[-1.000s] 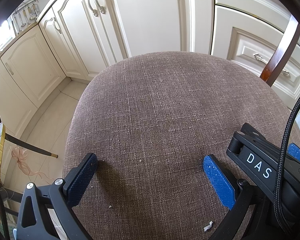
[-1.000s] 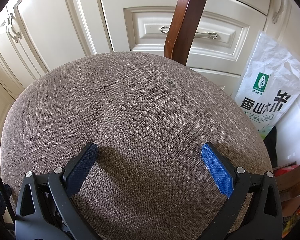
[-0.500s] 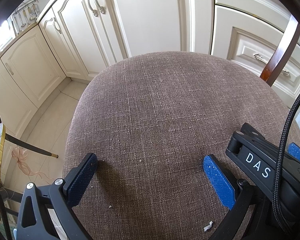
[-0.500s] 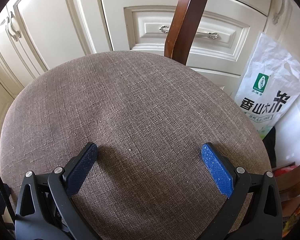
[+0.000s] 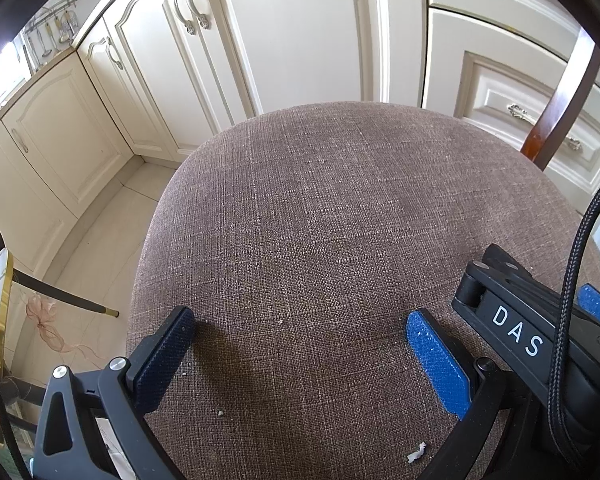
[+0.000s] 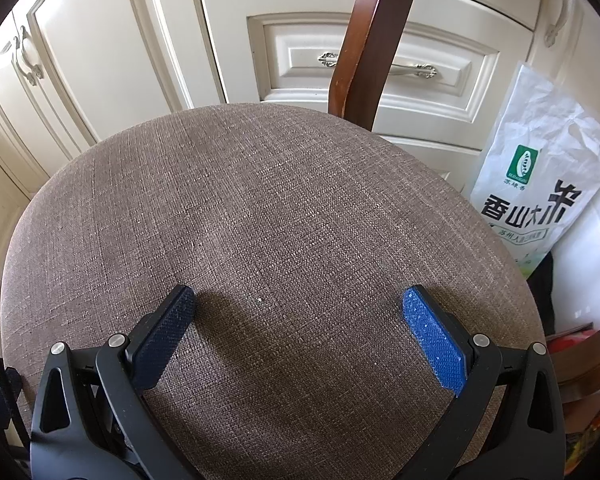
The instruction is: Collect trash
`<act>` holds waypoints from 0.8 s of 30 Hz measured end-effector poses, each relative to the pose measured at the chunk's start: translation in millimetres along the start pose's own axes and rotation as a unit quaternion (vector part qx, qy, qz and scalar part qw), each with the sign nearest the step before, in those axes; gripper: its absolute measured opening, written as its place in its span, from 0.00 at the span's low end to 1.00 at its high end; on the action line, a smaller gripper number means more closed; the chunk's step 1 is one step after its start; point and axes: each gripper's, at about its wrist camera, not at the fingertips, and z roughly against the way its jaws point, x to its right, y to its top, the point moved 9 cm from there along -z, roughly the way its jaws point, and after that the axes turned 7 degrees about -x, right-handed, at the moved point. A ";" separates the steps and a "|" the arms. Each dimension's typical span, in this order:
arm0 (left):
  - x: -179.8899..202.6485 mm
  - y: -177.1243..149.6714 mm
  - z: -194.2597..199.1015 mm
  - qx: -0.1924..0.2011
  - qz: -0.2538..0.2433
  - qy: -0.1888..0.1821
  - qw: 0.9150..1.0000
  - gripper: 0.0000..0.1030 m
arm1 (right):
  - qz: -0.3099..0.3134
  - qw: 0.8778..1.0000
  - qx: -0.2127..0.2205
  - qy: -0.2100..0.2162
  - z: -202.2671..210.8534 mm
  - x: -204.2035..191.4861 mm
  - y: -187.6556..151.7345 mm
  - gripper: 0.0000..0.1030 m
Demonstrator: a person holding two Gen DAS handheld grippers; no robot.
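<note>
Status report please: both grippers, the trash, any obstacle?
Left hand-held gripper open, empty. Right hand-held gripper open, empty. White scrap on seat cushion, ungrasped. Nothing blocking.

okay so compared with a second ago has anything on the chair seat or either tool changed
Nothing visibly changed. Both tools, left and right, hang open over the brown chair seat, holding nothing, and the white paper scrap lies where it was, beside the left tool's right finger.

Left wrist view: close above the round brown woven-fabric chair seat [image 5: 320,240], angled down and forward toward cream panelled cabinet doors [image 5: 292,32]. Right wrist view: equally close over the same seat [image 6: 280,220], facing the dark wooden chair-back post [image 6: 372,40] and cream drawer front [image 6: 440,64]. Shared by both: seat, post [image 5: 560,112], drawer.
</note>
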 end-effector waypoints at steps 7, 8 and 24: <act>-13.5 -7.9 18.8 0.000 0.002 -0.040 0.999 0.94 | 0.035 0.999 -0.010 0.001 5.7 -0.6 0.5 1.00; -21.6 -9.8 31.3 0.010 0.005 -0.046 0.999 0.92 | 0.042 0.999 -0.009 0.001 10.3 -0.4 0.9 0.98; -223.3 -77.3 412.7 0.261 0.104 0.074 0.957 0.99 | 0.181 0.926 0.234 0.233 348.7 -132.2 14.0 1.00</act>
